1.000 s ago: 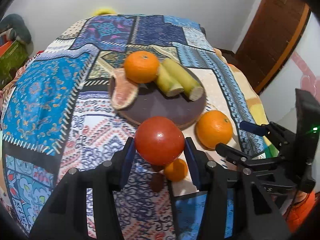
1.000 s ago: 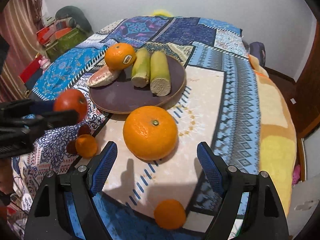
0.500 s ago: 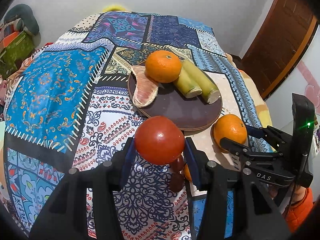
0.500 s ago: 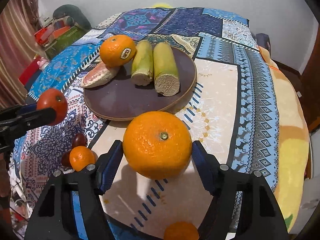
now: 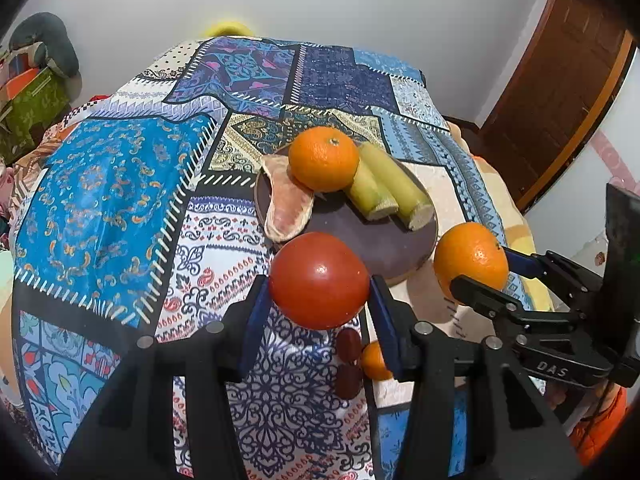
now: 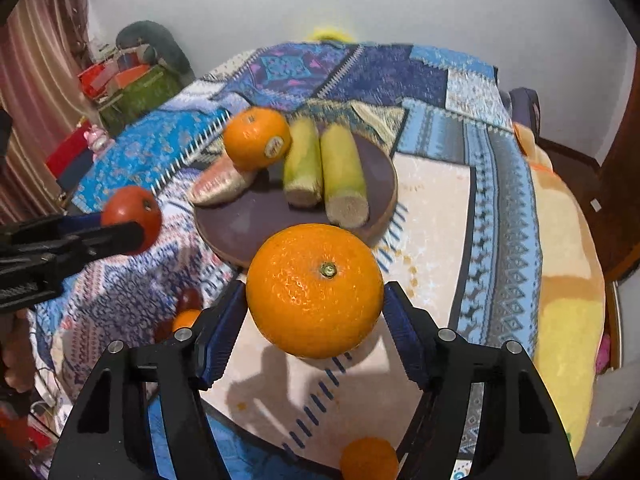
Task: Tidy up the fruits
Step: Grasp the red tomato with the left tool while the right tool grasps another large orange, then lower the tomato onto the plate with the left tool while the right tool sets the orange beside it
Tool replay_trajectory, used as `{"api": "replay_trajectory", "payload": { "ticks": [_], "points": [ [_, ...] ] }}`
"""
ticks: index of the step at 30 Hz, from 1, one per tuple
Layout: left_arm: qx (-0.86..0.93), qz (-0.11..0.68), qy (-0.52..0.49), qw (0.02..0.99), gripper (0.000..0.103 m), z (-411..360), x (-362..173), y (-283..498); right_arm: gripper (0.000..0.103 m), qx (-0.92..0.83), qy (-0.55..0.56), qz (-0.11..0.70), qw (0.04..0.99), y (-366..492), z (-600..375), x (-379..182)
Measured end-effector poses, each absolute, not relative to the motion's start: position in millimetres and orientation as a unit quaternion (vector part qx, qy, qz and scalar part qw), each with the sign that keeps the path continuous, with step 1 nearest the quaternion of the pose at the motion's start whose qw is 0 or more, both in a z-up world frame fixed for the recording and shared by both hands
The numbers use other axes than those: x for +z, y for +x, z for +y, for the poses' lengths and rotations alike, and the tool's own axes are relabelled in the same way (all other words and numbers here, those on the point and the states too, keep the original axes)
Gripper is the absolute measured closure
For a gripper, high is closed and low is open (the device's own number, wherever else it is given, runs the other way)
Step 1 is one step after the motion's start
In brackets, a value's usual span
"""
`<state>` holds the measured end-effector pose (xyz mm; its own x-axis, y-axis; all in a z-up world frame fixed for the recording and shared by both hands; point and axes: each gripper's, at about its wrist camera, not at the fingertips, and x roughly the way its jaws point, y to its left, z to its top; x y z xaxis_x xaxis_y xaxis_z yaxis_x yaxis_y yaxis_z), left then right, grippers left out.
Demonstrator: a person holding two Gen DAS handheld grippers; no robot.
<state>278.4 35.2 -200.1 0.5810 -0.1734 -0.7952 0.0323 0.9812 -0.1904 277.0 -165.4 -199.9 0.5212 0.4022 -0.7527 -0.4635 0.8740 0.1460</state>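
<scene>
My left gripper (image 5: 318,304) is shut on a red tomato (image 5: 319,280) and holds it above the patterned cloth, just in front of the dark round plate (image 5: 376,242). My right gripper (image 6: 314,312) is shut on a large orange (image 6: 315,290), lifted off the cloth near the plate's front edge (image 6: 240,252). The plate holds another orange (image 5: 323,159), a pomelo wedge (image 5: 286,204) and two sugarcane pieces (image 5: 394,192). The held orange also shows in the left wrist view (image 5: 470,258), and the tomato in the right wrist view (image 6: 132,220).
A small mandarin (image 5: 374,360) and two dark red dates (image 5: 348,360) lie on the cloth below the tomato. Another small mandarin (image 6: 368,460) lies near the table's front edge. Boxes and clutter (image 6: 128,80) stand at the far left. A wooden door (image 5: 560,92) is at right.
My right gripper closed on the large orange and lifted it off the cloth. My left gripper carried the tomato up and closer to the plate.
</scene>
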Motion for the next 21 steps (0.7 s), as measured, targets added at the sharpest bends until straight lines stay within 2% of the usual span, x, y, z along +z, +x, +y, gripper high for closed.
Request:
{"api": "replay_trajectory", "payload": {
  "ticks": [21],
  "points": [
    [-0.087,0.463,-0.079,0.878,0.054,24,-224,347,0.037,0.267,-0.044,0.422,0.865,315,-136,-212]
  ]
}}
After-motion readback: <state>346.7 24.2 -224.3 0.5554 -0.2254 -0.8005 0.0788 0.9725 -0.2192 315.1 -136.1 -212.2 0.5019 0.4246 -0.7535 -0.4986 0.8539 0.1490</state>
